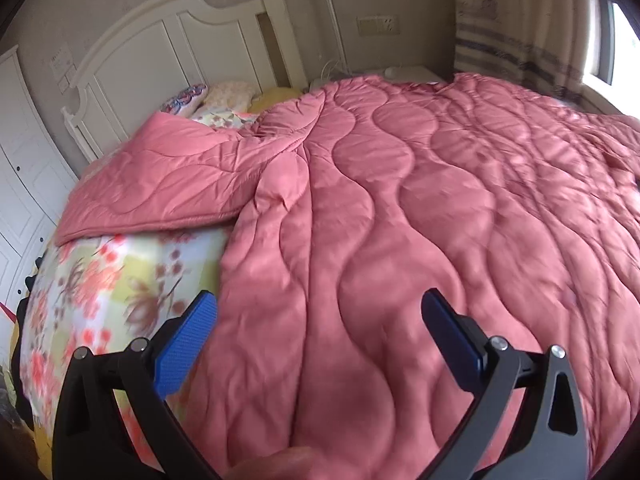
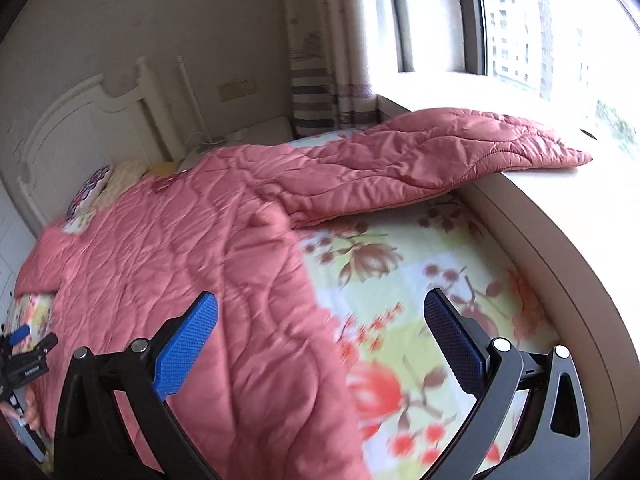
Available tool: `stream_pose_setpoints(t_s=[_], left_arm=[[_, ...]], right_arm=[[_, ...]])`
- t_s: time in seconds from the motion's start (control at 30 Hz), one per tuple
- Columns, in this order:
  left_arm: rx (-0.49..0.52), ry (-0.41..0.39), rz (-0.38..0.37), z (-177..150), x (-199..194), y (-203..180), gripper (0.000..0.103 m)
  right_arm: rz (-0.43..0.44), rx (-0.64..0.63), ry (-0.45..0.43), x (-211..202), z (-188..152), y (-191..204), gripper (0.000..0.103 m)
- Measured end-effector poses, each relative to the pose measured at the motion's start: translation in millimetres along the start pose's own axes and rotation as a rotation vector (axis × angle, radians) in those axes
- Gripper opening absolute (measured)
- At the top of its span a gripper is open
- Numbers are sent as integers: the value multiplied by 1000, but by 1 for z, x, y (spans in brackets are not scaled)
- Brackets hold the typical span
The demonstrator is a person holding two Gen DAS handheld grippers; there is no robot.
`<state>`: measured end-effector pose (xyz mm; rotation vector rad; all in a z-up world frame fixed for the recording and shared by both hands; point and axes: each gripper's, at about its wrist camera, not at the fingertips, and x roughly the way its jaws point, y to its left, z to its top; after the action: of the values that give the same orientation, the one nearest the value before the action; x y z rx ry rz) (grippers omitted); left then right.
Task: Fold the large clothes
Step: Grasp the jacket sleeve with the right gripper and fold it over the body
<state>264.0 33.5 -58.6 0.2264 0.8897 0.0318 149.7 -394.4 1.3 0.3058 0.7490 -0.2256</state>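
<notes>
A large pink quilted garment (image 1: 400, 208) lies spread over a bed with a floral sheet (image 1: 104, 284). One sleeve (image 1: 152, 184) stretches out to the left. In the right wrist view the garment (image 2: 180, 252) covers the left of the bed, and its other sleeve (image 2: 448, 148) reaches onto the window sill. My left gripper (image 1: 320, 312) is open and empty above the garment's near edge. My right gripper (image 2: 320, 316) is open and empty above the garment's right edge and the floral sheet (image 2: 420, 280). The left gripper (image 2: 24, 344) also shows at the far left of the right wrist view.
A white headboard (image 1: 168, 40) and pillows (image 1: 216, 100) are at the far end of the bed. A wide window sill (image 2: 560, 208) runs along the bed's right side under a window (image 2: 552, 28), with striped curtains (image 2: 316, 96). White wardrobe doors (image 1: 20, 168) stand at the left.
</notes>
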Motion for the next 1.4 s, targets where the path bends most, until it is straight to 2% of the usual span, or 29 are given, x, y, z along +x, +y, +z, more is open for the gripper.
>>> stream_pose_setpoints(t_s=[0.07, 0.2, 0.4, 0.47, 0.53, 0.57, 0.63, 0.7, 0.73, 0.8, 0.87, 1.0, 1.07, 1.13, 1.17, 1.23, 1.3, 1.37, 1.4], left_arm=[[-29, 17, -34, 14, 26, 6, 101], [-69, 39, -111, 24, 58, 10, 101], [-113, 52, -180, 20, 67, 15, 101], [-105, 52, -170, 19, 65, 11, 101], [-103, 52, -168, 18, 65, 10, 101], [-105, 52, -170, 18, 65, 10, 101], [-109, 48, -175, 19, 65, 10, 101], [-113, 45, -182, 19, 65, 10, 101], [-115, 44, -184, 18, 64, 12, 101], [-114, 45, -183, 18, 64, 13, 101], [-115, 44, -184, 17, 64, 13, 101], [-115, 44, -184, 17, 64, 14, 101], [-115, 44, -184, 18, 64, 13, 101], [-115, 44, -185, 18, 64, 13, 101], [-116, 43, -185, 18, 64, 13, 101], [-116, 43, -185, 18, 64, 13, 101], [-115, 43, -185, 18, 64, 13, 101], [-114, 44, -184, 18, 64, 13, 101], [-114, 44, -183, 18, 64, 13, 101]], right_arm=[[-49, 68, 31, 37, 28, -25, 99], [-82, 209, 72, 101, 68, -58, 99], [-192, 280, 104, 151, 94, -71, 97], [-203, 328, 79, 157, 94, -77, 89], [-228, 345, 33, 155, 93, -80, 73], [-238, 357, 2, 151, 93, -82, 69], [-260, 374, -75, 141, 94, -83, 45], [-313, 340, -150, 129, 100, -74, 31], [-341, 310, -188, 126, 107, -71, 26], [-393, 230, -264, 117, 122, -51, 23], [-432, 104, -335, 108, 138, -17, 23], [-459, -297, -455, 97, 144, 90, 23], [-468, -569, -484, 104, 123, 157, 23], [-464, -849, -456, 123, 85, 216, 24], [-477, -1000, -415, 139, 60, 241, 24], [-482, -1209, -291, 171, 15, 268, 27], [-444, -1265, -168, 195, -9, 272, 26], [-421, -1186, -180, 198, -9, 264, 27], [-392, -1139, -160, 198, -3, 257, 29]])
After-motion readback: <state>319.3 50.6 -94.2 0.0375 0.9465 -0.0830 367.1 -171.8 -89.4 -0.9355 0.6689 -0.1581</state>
